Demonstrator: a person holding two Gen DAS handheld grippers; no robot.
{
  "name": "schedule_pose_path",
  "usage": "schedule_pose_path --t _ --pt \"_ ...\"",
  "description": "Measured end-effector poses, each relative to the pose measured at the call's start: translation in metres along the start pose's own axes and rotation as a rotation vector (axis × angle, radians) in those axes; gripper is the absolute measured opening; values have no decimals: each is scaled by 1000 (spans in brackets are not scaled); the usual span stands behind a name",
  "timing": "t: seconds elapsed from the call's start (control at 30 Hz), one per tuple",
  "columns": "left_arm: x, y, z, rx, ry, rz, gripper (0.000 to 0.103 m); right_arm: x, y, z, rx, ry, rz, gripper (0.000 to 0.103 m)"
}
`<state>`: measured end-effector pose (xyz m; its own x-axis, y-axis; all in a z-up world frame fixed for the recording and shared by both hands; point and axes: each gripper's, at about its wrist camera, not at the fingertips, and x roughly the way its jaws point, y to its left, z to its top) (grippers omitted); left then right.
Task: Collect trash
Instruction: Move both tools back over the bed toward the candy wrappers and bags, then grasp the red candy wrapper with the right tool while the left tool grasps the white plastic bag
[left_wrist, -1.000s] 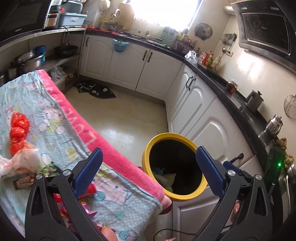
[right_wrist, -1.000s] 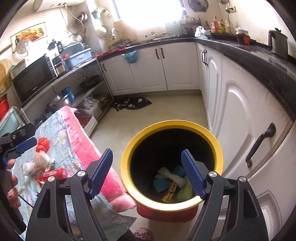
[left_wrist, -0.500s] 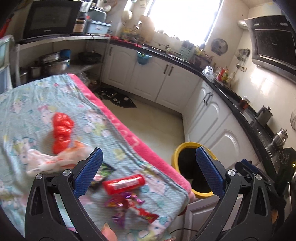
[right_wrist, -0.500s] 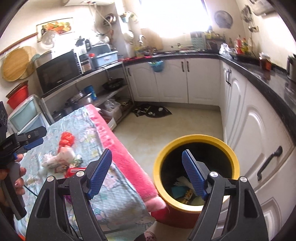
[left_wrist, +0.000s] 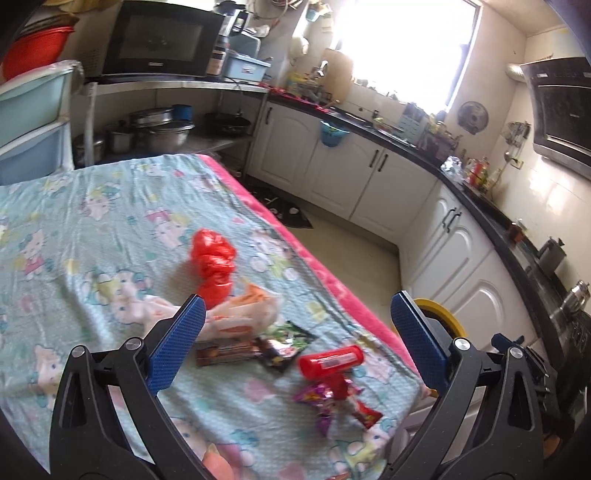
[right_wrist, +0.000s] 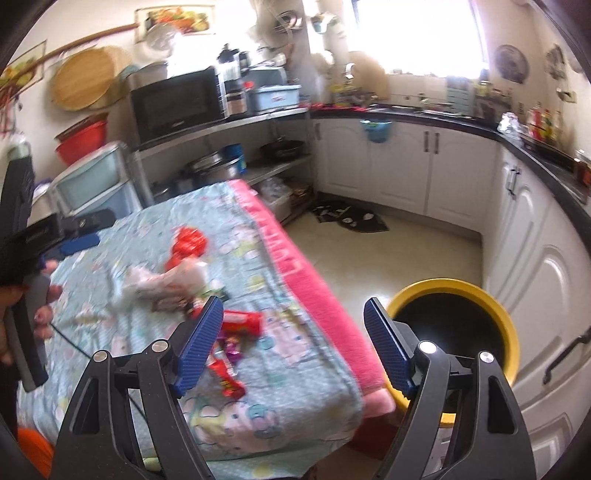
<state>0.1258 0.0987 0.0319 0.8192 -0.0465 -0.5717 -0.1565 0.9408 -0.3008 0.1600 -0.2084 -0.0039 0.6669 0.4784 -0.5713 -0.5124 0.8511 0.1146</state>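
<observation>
Clearly a reach-for-next-item step: both grippers hang empty over the table draped in a light-blue cartoon-print cloth. The left gripper has its fingers spread wide, and the right gripper is likewise spread, holding nothing. Trash sits near the table's front corner: a red plastic tube, shiny candy wrappers, a crumpled white-orange bag, a knotted red plastic bag. Next move likely calls for lowering onto the tube, nearest the left jaws. The yellow-rimmed round bin stands just beside the pink cloth edge; open floor lies beyond.
</observation>
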Motion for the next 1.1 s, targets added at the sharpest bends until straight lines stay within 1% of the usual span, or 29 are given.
schedule_pose_path --t 0.17,0.37,0.47,0.67,0.83,0.97,1.1 --pt "-4 23 -5 -17 4 49 92 14 26 -8 -56 44 44 76" --pt "-4 49 -13 -30 31 106 92 24 52 -16 -104 79 92 76" --pt "-2 62 -14 -56 40 109 92 29 61 -19 -119 92 107 76" --pt "5 79 -20 -75 58 113 92 41 70 -26 -142 125 126 76" --pt "25 99 -30 -113 98 119 92 58 69 -35 -140 168 128 76" --pt "41 115 -37 -168 128 99 92 78 70 -43 -157 218 123 76" --pt "56 130 -40 -213 137 86 92 96 73 -51 -181 262 121 76"
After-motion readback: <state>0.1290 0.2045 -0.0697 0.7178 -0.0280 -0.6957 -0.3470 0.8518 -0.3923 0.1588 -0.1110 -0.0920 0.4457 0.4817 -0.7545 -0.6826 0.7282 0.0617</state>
